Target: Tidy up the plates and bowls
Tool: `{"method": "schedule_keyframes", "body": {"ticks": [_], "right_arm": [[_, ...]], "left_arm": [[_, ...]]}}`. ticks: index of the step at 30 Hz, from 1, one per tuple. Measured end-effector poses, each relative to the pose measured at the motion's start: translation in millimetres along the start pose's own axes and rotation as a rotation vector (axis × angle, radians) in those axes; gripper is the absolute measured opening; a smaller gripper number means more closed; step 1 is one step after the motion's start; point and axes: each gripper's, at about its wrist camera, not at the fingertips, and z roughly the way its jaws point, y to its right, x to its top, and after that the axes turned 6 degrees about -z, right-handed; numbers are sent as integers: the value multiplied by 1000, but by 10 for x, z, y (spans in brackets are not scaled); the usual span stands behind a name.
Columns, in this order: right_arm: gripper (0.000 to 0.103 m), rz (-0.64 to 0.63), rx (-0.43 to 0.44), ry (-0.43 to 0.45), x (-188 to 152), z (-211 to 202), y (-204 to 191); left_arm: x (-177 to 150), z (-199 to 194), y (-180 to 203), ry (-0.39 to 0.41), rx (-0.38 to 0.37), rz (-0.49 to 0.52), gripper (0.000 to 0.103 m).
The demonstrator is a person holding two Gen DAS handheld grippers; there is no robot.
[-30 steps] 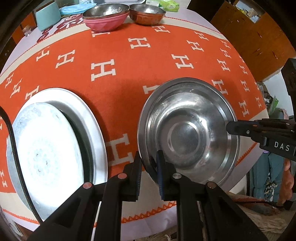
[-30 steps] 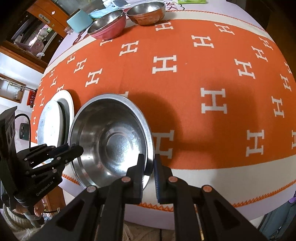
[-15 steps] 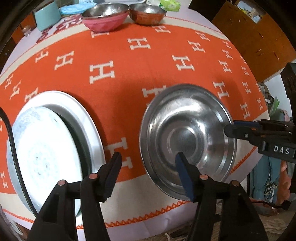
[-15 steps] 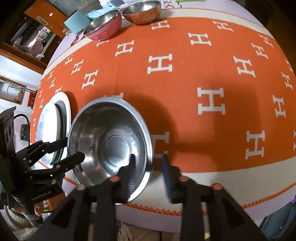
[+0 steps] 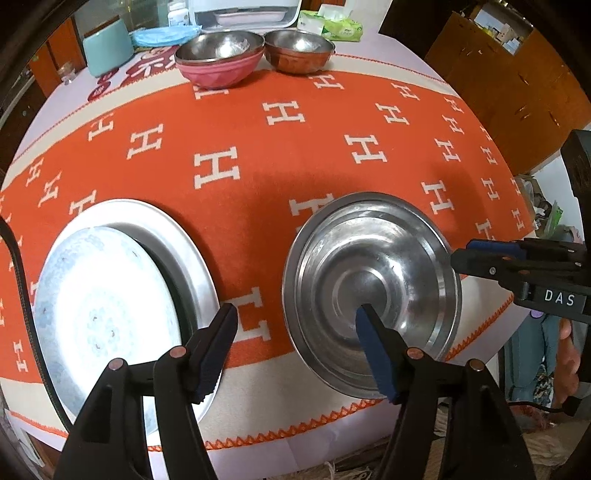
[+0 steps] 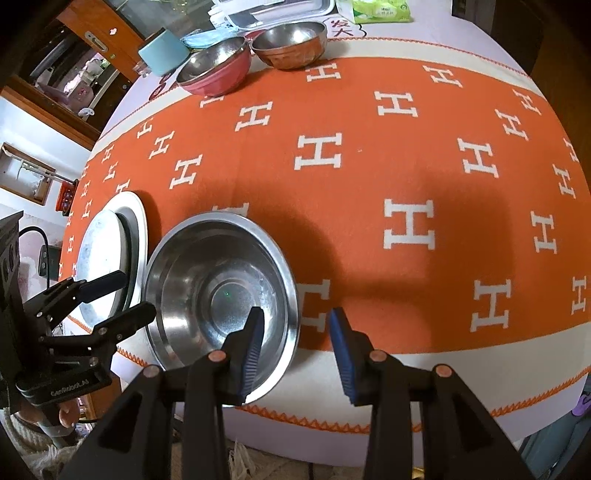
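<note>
A wide steel basin rests on the orange cloth near the table's front edge. My left gripper is open, one finger over the basin's left side, the other over the cloth. My right gripper is open and straddles the basin's right rim. Left of the basin a white patterned plate lies tilted in a steel plate. A pink bowl and a copper bowl stand at the back.
A teal container, a blue lid, a white tray and a green tissue pack line the table's far edge. Wooden cabinets stand to the right. The front table edge lies just under both grippers.
Both grippers were shut on the basin's rim a second ago; they have opened and let it go. The basin now lies flat on the cloth.
</note>
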Motion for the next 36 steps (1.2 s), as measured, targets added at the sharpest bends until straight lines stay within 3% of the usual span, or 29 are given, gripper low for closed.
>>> {"method": "schedule_keyframes", "body": {"ticks": [2,5,13,18,22,29,36], "right_arm": [[37,-4,3,4,8,-12,-2],[37,-11,5,10,31,-24,-17],[37,-26,-2,47,80,-113,-49],[37,-25,15,91,272,-315,-34],[37,-48,0,148,587,-527,-82],[37,-35,7,243,1382,-775,-195],[37,47,88,238,2234,-612,-234]], "left_arm": [[-11,-50,14,16,10,-1,66],[-24,-107,-3,29,21,-8,75],[-15,-297,-117,66,-1,-82,75],[210,-493,-191,97,1,-83,75],[621,-724,-319,173,76,-58,75],[1663,-1015,-516,294,160,0,75],[2572,-780,-765,289,163,-24,75]]}}
